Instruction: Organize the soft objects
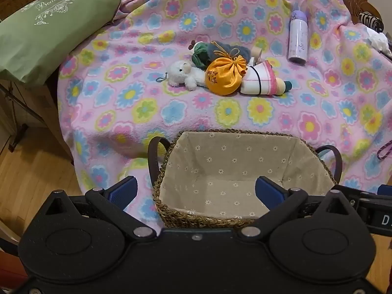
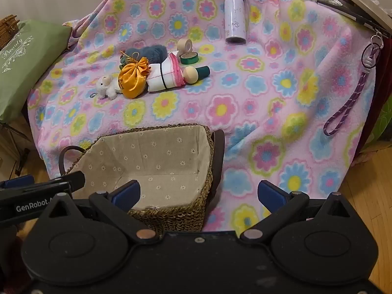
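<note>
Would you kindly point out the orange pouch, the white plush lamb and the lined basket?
orange pouch (image 1: 221,79): left wrist view, on its round satin body.
white plush lamb (image 1: 180,71): left wrist view, on its head.
lined basket (image 2: 171,216): right wrist view, on its woven near wall.

Green pillow cut off (left edge).

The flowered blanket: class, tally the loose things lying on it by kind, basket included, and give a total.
Soft things (lamb, orange pouch, folded cloth, blue fuzzy item): 4
Tape rolls (beige, green): 2
Bottle: 1
Wooden peg: 1
Basket: 1
Total: 9
</note>
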A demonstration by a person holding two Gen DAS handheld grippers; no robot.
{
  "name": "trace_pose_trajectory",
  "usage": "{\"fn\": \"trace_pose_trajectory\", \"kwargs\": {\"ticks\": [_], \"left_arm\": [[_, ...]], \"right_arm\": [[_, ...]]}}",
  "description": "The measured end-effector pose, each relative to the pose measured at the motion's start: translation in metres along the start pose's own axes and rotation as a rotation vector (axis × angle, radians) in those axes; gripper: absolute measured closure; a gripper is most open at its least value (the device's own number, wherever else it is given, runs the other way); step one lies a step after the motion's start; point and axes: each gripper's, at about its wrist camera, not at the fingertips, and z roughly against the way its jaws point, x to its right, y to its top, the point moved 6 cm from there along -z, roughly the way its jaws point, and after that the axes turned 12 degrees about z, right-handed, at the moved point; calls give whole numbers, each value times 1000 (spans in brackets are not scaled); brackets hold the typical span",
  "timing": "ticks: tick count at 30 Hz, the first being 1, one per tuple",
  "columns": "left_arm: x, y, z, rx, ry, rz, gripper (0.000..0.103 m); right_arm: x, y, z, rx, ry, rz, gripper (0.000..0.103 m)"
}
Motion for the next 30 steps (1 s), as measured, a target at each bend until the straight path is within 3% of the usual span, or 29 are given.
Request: {"fn": "trace_pose_trajectory", "kwargs": {"ticks": [30], "left_arm": [[1,0,-2,0,2,-6,4]], "right_arm": [[-2,-1,-1,-11,4,-5,1]]}}
